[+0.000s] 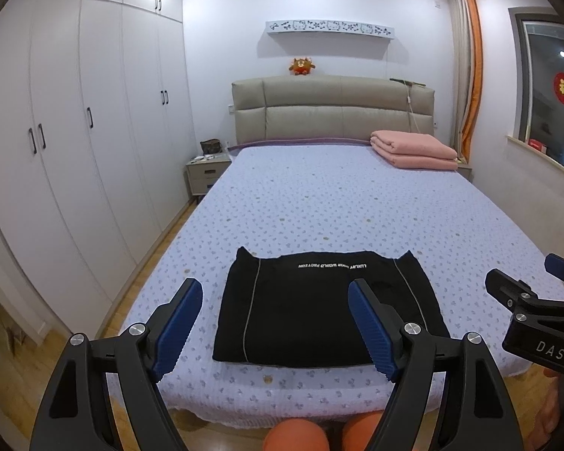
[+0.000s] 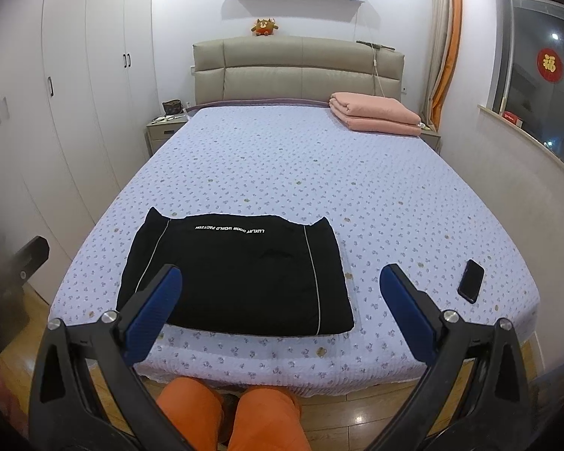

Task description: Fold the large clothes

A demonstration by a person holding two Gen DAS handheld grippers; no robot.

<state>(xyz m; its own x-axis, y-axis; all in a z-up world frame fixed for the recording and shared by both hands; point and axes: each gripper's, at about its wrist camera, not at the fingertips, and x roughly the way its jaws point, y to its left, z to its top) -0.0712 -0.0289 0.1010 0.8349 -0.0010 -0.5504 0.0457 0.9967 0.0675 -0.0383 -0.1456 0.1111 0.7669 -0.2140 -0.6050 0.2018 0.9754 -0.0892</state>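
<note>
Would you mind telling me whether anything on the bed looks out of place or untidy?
Only small things: two corners poke up at the far edge of the folded black garment, so it is not a clean rectangle. A dark phone lies loose on the bedspread, right of it.

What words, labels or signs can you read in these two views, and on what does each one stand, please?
"LUXURY DOOR WORLD FACTION", upside down, roughly as it reads: black garment.
"DAS": right tool.
"福": red window decoration.
Lettering on the red box on the sill: too small to read.
</note>
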